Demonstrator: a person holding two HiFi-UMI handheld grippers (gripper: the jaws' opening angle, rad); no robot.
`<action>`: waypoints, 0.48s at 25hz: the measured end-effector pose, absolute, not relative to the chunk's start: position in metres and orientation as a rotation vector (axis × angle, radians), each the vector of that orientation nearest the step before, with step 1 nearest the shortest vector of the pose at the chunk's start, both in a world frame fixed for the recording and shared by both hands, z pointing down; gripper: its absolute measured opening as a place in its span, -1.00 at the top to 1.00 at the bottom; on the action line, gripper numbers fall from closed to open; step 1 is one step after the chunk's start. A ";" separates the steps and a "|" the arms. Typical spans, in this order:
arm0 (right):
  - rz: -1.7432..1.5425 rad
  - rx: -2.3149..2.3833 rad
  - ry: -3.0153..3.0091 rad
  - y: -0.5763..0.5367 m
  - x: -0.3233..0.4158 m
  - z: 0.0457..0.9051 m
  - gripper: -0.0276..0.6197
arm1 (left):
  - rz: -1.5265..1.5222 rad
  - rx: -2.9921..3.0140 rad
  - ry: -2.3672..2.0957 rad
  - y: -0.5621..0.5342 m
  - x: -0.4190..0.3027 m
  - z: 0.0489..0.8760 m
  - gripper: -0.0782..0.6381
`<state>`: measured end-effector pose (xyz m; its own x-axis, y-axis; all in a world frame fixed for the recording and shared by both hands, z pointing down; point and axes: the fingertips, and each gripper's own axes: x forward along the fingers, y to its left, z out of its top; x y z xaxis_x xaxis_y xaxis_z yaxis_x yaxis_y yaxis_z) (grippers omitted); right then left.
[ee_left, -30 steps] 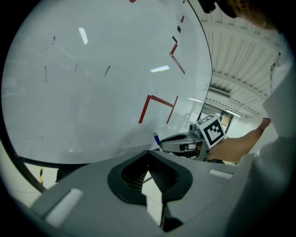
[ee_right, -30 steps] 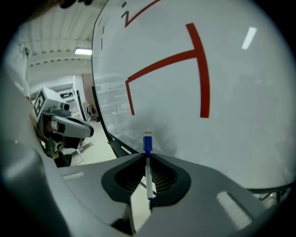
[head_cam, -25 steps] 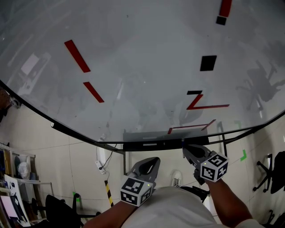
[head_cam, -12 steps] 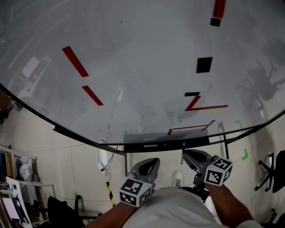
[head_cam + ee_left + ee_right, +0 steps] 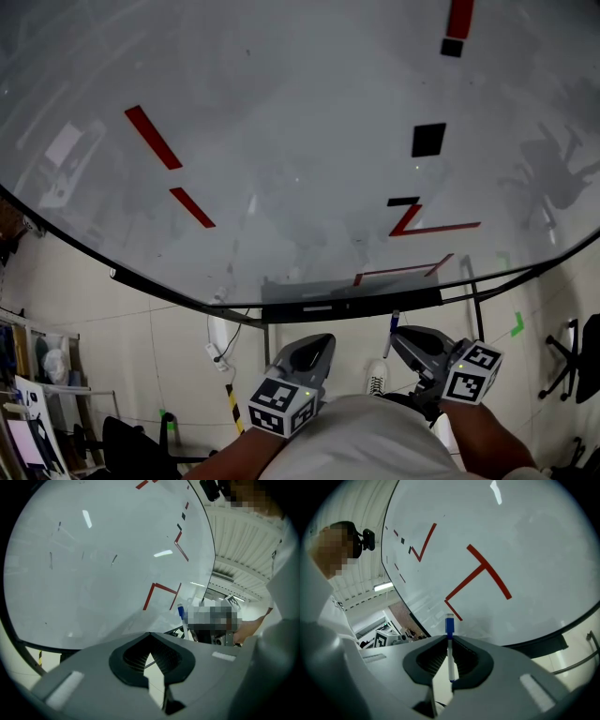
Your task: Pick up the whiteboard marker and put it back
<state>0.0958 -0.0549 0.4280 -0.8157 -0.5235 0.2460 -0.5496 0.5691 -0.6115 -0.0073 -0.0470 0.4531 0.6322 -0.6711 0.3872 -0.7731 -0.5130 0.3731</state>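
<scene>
The whiteboard marker [image 5: 450, 654], white with a blue cap [image 5: 449, 623], stands upright between the jaws of my right gripper [image 5: 449, 638], which is shut on it. In the head view the marker [image 5: 395, 322] pokes out of the right gripper [image 5: 403, 336] just below the whiteboard's dark tray [image 5: 352, 305]. My left gripper [image 5: 321, 341] hangs beside it at lower centre, shut with nothing in it [image 5: 150, 635]. The left gripper view also catches the marker [image 5: 181, 613] off to the right.
A large whiteboard [image 5: 281, 141] with red strokes [image 5: 155, 137] and black squares [image 5: 428, 140] fills the upper head view. Below it are a tiled floor, a board stand leg [image 5: 265, 347], a cable, a shoe [image 5: 377, 377] and office chairs [image 5: 572, 361] at the edges.
My right gripper has drawn back from the tray, down and to the right, with the marker in it. The left gripper has barely moved.
</scene>
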 end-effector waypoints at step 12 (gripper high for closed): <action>1.093 0.933 -2.749 -0.054 0.095 0.431 0.81 | 0.260 2.405 -1.094 -0.041 -0.001 0.442 0.73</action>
<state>0.0950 -0.0539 0.4309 -0.8185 -0.5187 0.2469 -0.5466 0.5710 -0.6126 -0.0012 -0.0410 0.4416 0.6622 -0.6573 0.3596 -0.7488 -0.5643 0.3476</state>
